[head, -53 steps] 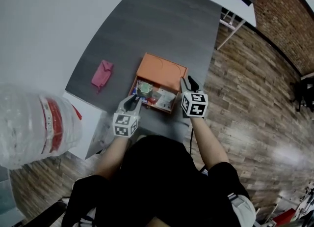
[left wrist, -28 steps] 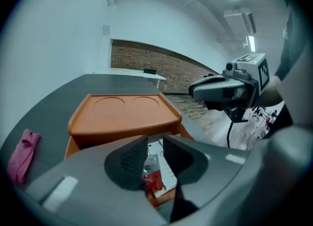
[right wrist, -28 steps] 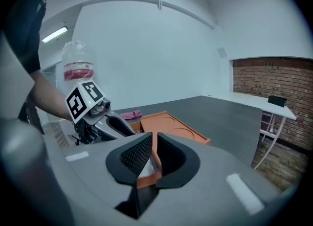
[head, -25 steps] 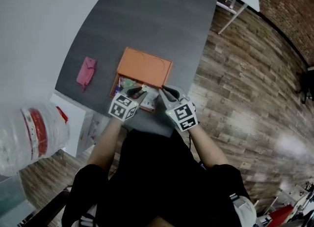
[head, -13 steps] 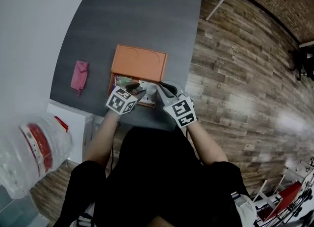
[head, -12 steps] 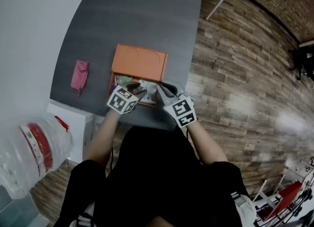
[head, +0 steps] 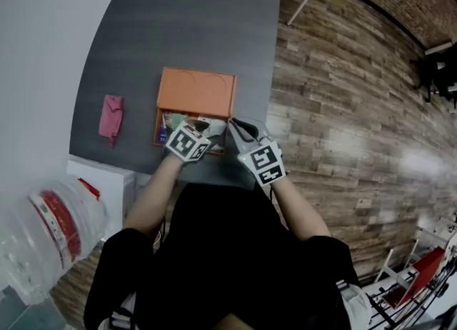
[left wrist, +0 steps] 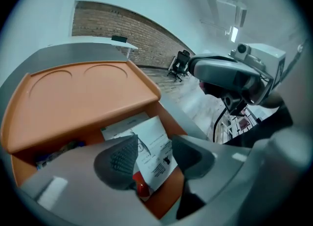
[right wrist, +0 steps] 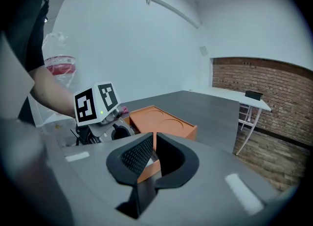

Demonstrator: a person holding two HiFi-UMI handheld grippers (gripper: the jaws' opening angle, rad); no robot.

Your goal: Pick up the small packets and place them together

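An orange box stands on the grey table with its lid pushed back and its near part open. Small packets lie inside. My left gripper reaches down into the open part. Its jaws have just been opening and stand wide apart, with a white packet with a red patch lying loose between them. My right gripper is at the box's near right corner, shut on the thin orange wall. In the right gripper view the lid lies beyond the jaws.
A pink cloth lies on the table left of the box. A white cabinet and a large water bottle stand at the near left. Wooden floor begins past the table's right edge.
My left gripper has moved right and down into the open box, and its jaws have opened around the white packet. The right gripper has stayed at the box's corner.
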